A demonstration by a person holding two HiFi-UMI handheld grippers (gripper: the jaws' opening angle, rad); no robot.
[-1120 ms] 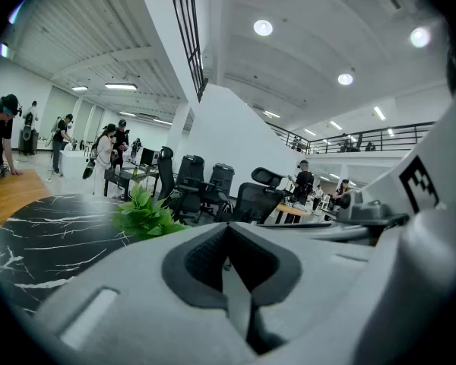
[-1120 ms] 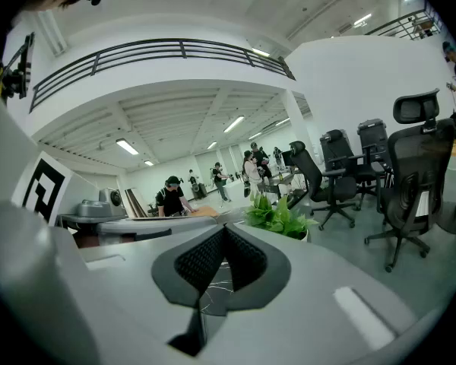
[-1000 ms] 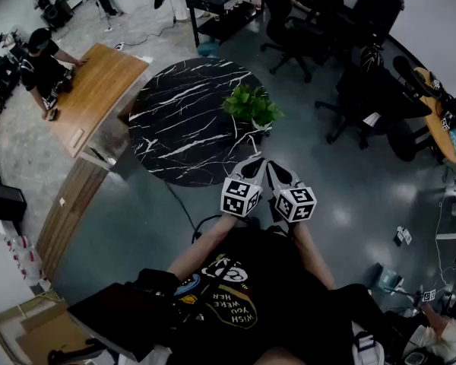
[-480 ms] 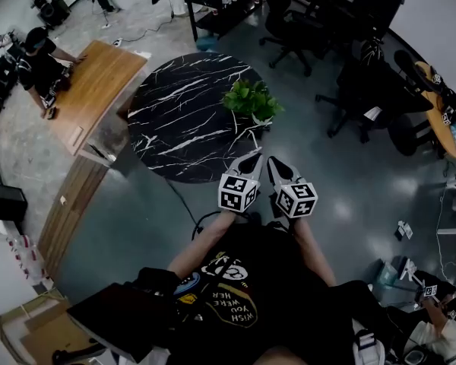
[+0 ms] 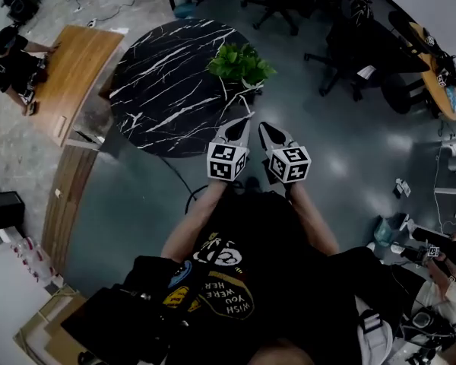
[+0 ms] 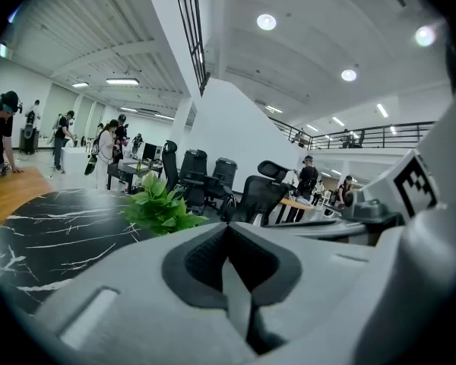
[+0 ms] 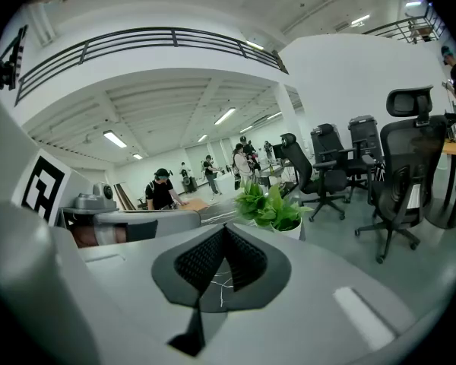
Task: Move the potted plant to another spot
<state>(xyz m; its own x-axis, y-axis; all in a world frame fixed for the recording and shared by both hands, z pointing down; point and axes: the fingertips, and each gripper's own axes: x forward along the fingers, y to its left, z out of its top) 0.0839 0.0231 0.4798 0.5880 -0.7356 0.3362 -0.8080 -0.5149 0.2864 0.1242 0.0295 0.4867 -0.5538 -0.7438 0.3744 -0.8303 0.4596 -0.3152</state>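
Observation:
The potted plant (image 5: 239,63), green leaves in a small white pot, stands at the right edge of a round black marble table (image 5: 159,90). Both grippers are held side by side just short of the table, pointing at the plant. My left gripper (image 5: 242,122) is shut and empty; its own view shows the leaves (image 6: 159,207) ahead and to the left of the jaw tip (image 6: 228,226). My right gripper (image 5: 264,129) is shut too, with nothing in it. The plant (image 7: 272,207) stands a little right of its tip (image 7: 226,230). Neither gripper touches the plant.
Black office chairs (image 5: 342,44) stand to the right and behind the table. A wooden desk (image 5: 72,82) with a person at it lies to the left. A dark cable (image 5: 184,192) runs over the grey floor near my feet. Another person (image 5: 441,280) is at the lower right.
Both grippers have sunk a little and come closer to the plant. They stay shut and side by side. The plant has not moved on the table.

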